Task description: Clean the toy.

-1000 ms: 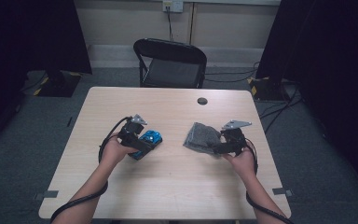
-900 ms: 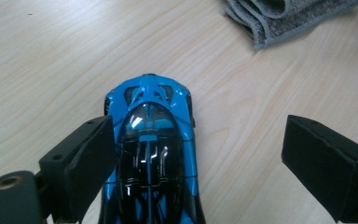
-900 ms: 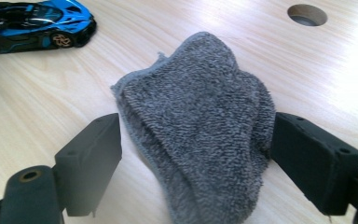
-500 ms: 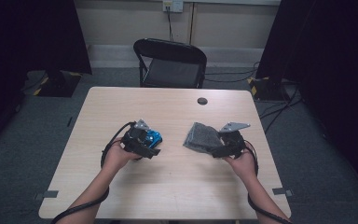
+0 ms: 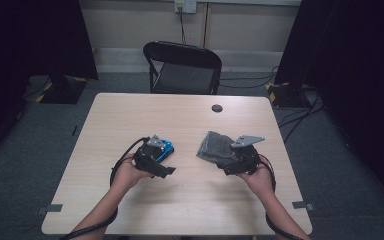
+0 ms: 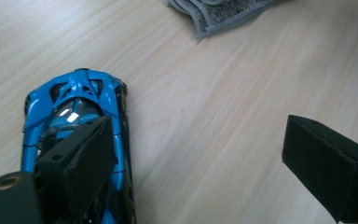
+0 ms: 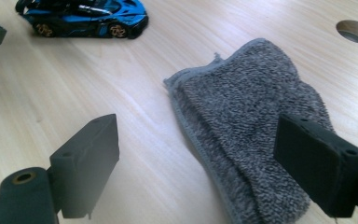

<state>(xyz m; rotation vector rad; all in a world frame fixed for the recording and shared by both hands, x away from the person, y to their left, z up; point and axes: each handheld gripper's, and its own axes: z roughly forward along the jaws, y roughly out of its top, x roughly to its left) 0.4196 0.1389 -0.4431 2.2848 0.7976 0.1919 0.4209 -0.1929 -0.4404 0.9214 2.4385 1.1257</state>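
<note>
2 things matter: car (image 6: pixel 77 135) at lower left of the left gripper view, cloth (image 7: pixel 251 135) mid-frame under the right gripper (image 7: pixel 214 170). Left gripper (image 6: pixel 205 154) has slid toward the car; both grippers gape, holding nothing.

No readable text, labels or numbers – toy car (image 6: pixel 74 135), cloth (image 7: pixel 247 135), table (image 5: pixel 190 115) unmarked

the toy car (image 6: pixel 77 135) lies on the table (image 5: pixel 180 120), under the left gripper (image 6: pixel 205 158)'s left jaw, outside the gap. the folded cloth (image 7: pixel 251 135) lies on the table ahead of the right gripper (image 7: pixel 214 163), its near end between the jaws, toward the right one.
</note>
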